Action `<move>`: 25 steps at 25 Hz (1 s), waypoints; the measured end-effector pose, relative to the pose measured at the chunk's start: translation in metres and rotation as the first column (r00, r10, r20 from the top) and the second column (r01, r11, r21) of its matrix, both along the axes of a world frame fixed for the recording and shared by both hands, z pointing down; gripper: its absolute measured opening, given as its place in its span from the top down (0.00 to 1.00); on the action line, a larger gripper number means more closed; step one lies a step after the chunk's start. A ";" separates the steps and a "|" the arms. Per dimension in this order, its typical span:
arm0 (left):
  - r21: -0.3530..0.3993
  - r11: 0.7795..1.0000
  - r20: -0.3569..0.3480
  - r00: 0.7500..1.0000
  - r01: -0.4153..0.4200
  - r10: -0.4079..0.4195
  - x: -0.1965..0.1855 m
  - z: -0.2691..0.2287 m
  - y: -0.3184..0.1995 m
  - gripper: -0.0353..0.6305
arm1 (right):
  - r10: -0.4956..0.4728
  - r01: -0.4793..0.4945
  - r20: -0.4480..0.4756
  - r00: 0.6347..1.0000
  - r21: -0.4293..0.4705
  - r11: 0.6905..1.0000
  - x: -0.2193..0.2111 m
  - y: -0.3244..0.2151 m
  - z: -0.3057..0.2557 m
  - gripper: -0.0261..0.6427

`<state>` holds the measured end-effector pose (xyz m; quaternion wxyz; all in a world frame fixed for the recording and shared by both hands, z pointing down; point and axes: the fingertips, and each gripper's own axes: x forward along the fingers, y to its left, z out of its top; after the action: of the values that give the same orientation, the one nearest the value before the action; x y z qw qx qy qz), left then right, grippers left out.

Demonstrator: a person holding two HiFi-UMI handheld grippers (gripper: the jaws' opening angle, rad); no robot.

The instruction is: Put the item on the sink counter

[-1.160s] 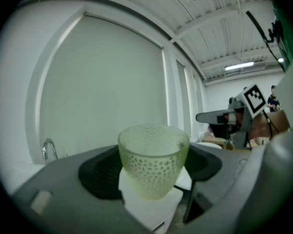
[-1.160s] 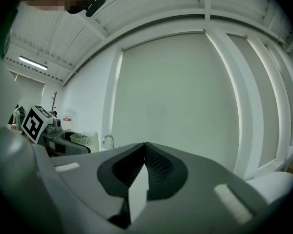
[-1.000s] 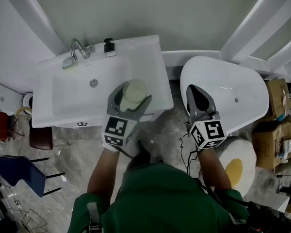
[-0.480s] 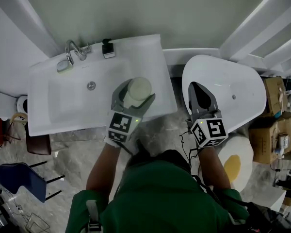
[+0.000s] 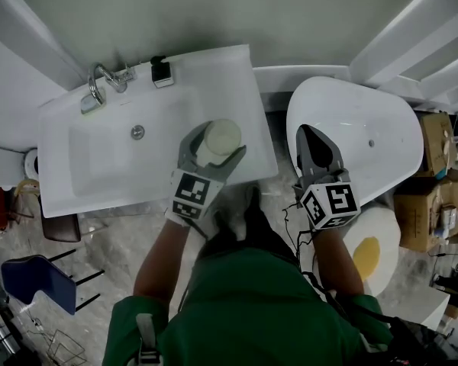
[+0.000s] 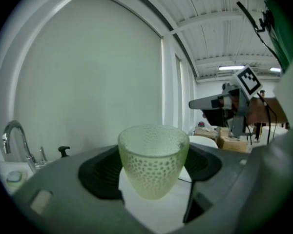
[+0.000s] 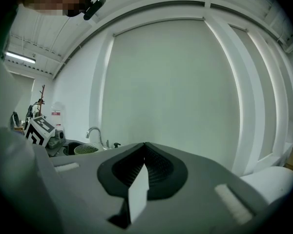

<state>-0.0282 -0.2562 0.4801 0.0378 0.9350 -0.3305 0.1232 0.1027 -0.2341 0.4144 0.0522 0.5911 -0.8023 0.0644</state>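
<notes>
The left claw [image 5: 214,146] is clenched on a pale green dotted cup [image 5: 220,137] over the near right part of the sink tabletop [image 5: 233,78], so only setting it down and letting go seems left, while the right claw [image 5: 307,136] is pinched together, empty, over the white tub [image 5: 374,128].

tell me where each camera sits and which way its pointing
Head view: on the person's head, facing steeply down on sink counter, left gripper, right gripper, green shirt.
Left gripper view: on the left gripper, facing along its jaws, closed on a dimpled green cup, toward the wall.
Right gripper view: on the right gripper, facing along its shut, empty jaws toward the wall.
Shared: both gripper views catch the faucet and cup.
</notes>
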 end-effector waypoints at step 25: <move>-0.194 0.976 0.185 0.981 0.100 -0.064 0.086 0.186 -0.059 0.38 | -0.147 0.165 0.111 0.983 -0.178 0.970 0.068 -0.132 0.119 0.97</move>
<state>0.0575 -0.3150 0.6659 0.1080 0.8970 -0.3569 0.2373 0.1710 -0.3658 0.5330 0.0735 0.5148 -0.8383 0.1635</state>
